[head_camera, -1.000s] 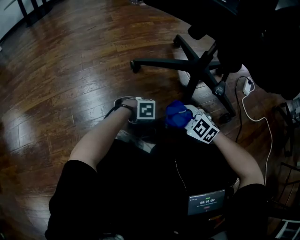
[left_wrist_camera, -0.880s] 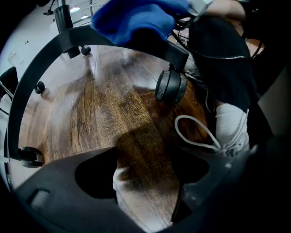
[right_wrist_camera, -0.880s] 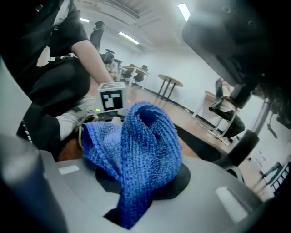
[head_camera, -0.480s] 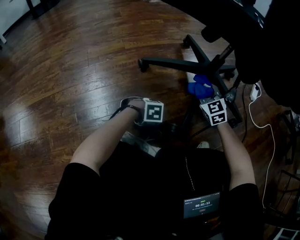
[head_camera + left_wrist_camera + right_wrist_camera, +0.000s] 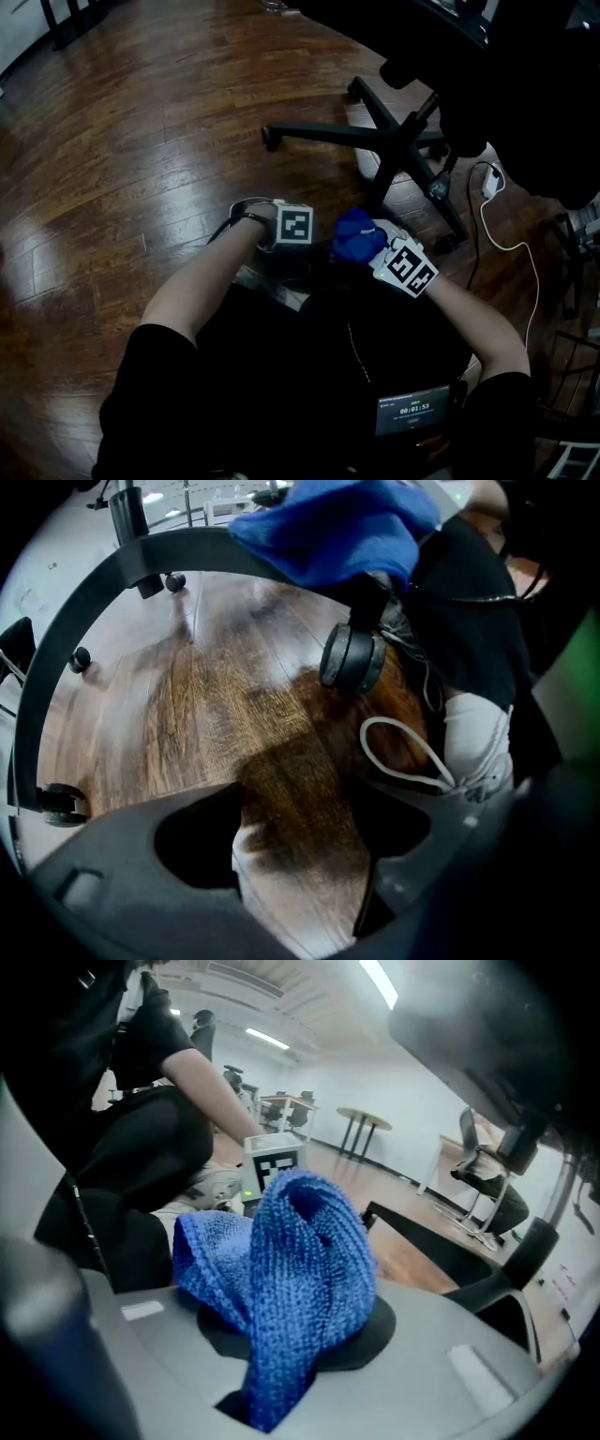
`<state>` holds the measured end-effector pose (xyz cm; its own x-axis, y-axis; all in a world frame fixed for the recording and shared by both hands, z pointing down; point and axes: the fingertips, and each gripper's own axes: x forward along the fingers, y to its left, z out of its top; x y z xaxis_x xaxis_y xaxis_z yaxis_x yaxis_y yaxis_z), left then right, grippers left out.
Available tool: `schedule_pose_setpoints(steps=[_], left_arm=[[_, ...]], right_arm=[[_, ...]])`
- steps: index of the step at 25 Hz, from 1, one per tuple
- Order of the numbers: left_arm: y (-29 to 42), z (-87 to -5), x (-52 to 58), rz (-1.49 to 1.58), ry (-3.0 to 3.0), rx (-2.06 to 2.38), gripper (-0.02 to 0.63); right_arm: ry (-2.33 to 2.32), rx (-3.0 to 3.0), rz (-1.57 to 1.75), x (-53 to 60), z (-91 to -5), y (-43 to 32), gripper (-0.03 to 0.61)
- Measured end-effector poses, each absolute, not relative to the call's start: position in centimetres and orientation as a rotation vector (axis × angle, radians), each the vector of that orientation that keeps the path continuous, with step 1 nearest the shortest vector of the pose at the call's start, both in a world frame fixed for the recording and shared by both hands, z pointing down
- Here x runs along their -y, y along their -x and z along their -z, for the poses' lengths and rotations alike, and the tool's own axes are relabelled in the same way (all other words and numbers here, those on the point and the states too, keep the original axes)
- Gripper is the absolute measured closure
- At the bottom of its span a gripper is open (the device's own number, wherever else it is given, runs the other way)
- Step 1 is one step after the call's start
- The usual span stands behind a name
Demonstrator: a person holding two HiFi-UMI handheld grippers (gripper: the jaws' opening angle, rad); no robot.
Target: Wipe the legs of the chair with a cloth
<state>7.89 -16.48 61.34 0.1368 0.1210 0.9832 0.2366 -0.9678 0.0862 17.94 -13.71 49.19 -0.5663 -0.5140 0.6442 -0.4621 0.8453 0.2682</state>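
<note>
Cloth [image 5: 356,234]: blue, bunched, clamped in my right gripper [image 5: 281,1382], low over the floor [image 5: 141,141], near the black chair legs [image 5: 319,134]; contact I cannot tell. Left gripper [image 5: 305,874]: jaws apart, only floor showing between them, just beside the right.

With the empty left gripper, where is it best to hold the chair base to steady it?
Probably mid-length on the leg pointing left, from above, jaws across it: a slim, straight bar lying level, with bare floor on both sides.
</note>
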Motion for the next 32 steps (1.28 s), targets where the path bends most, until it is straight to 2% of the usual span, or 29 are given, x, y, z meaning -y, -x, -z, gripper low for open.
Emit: schedule_pose_setpoints(steps=[5,13,16,21,32], left_arm=[[-7.9,-61.3,16.2,1.968,2.325,0.352,0.236],[-8.0,-61.3,16.3,1.961,2.329,0.38,0.236],[-8.1,-61.2,16.3,1.948,2.331,0.388,0.236],[-7.9,-61.2,16.3,1.951,2.334,0.388,0.236],[-7.9,-61.4,16.4,1.969,2.317,0.358,0.236]], right_arm=[[-0.668,2.274,0.128,13.7,-49.3,-18.1,0.486],[-1.225,2.252,0.133,25.1,-45.1,-26.4,0.488],[-1.263,2.23,0.208,26.0,-44.6,-26.9,0.491],[-1.273,2.225,0.154,25.8,-44.7,-26.5,0.497],[-0.541,2.313,0.091,11.6,-49.6,-16.8,0.497]])
